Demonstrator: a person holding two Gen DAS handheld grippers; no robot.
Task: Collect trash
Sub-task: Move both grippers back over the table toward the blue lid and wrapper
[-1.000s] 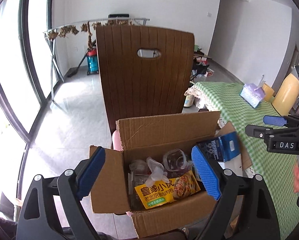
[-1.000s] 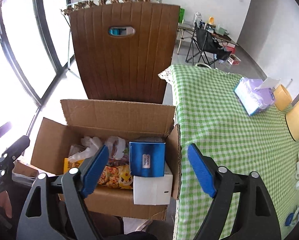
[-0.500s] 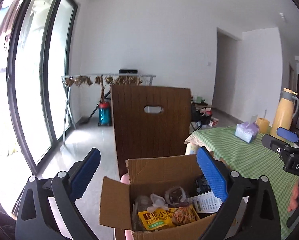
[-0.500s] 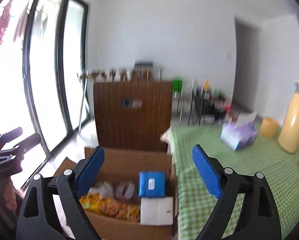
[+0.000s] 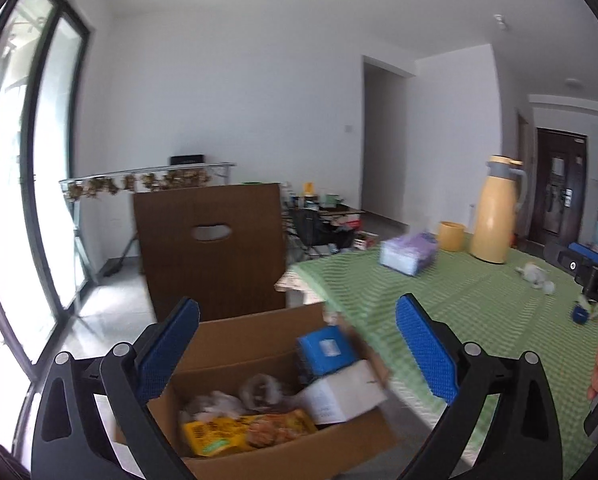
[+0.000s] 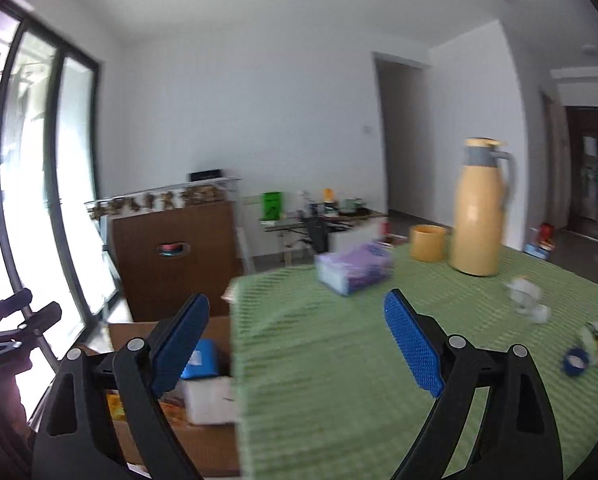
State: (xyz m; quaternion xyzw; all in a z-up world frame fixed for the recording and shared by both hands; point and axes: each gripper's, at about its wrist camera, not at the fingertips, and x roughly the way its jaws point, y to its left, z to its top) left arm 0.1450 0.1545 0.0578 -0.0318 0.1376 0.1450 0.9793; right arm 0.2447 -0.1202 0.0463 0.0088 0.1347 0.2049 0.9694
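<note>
Your left gripper [image 5: 297, 354] and right gripper [image 6: 295, 346] both carry nothing, fingers spread, having just been widening; likely readied for another pickup; cardboard box [image 5: 259, 460] sits beside the worktop [image 6: 339, 360] edge for easy drops; remaining trash [image 6: 593, 342], crumpled and pale, lies at 3 o'clock.

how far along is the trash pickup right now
Done: the cardboard box already holds a blue carton and a yellow snack bag. In hand: nothing; the left gripper and right gripper are both empty, jaws wide. Left: crumpled wrappers and a blue cap on the green tablecloth.
</note>
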